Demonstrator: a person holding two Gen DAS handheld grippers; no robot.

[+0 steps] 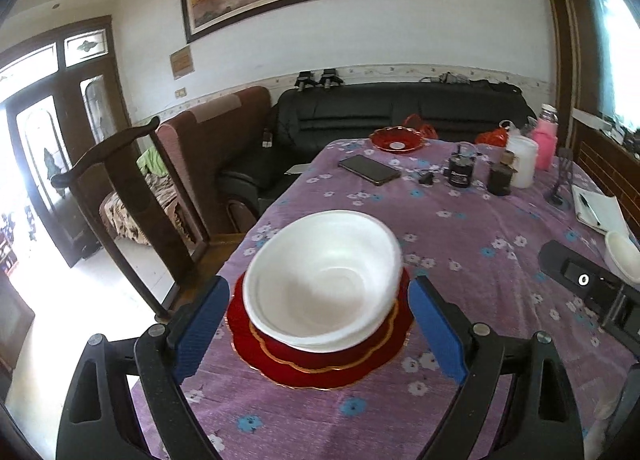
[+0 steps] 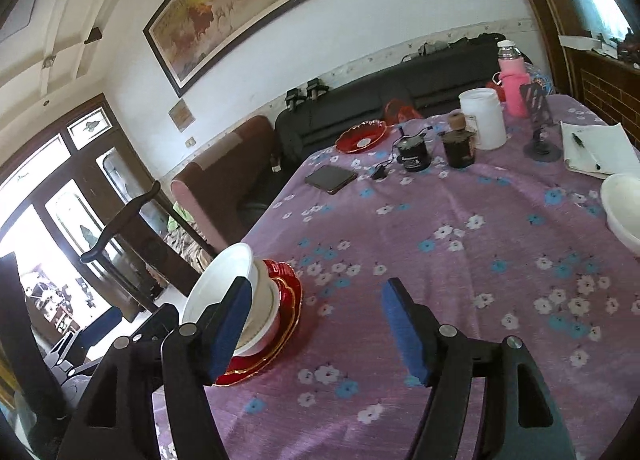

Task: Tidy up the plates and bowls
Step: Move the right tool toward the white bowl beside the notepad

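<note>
A stack of white bowls (image 1: 324, 280) sits on stacked red plates (image 1: 320, 364) near the table's left edge; the top bowl leans. My left gripper (image 1: 320, 324) is open, its blue fingers either side of the stack, holding nothing. My right gripper (image 2: 316, 332) is open and empty; the same stack (image 2: 240, 292) lies by its left finger. Another red plate (image 1: 396, 139) sits at the far end, also in the right wrist view (image 2: 362, 136). A lone white bowl (image 2: 624, 208) is at the right edge, also in the left wrist view (image 1: 622, 256).
On the purple floral tablecloth (image 2: 460, 260) lie a phone (image 2: 331, 178), dark jars (image 2: 458, 146), a white container (image 2: 482, 118), a pink bottle (image 2: 512, 80), a stand (image 2: 540, 140) and a notebook with pen (image 2: 596, 148). A wooden chair (image 1: 132, 188) and black sofa (image 1: 400, 112) stand beyond.
</note>
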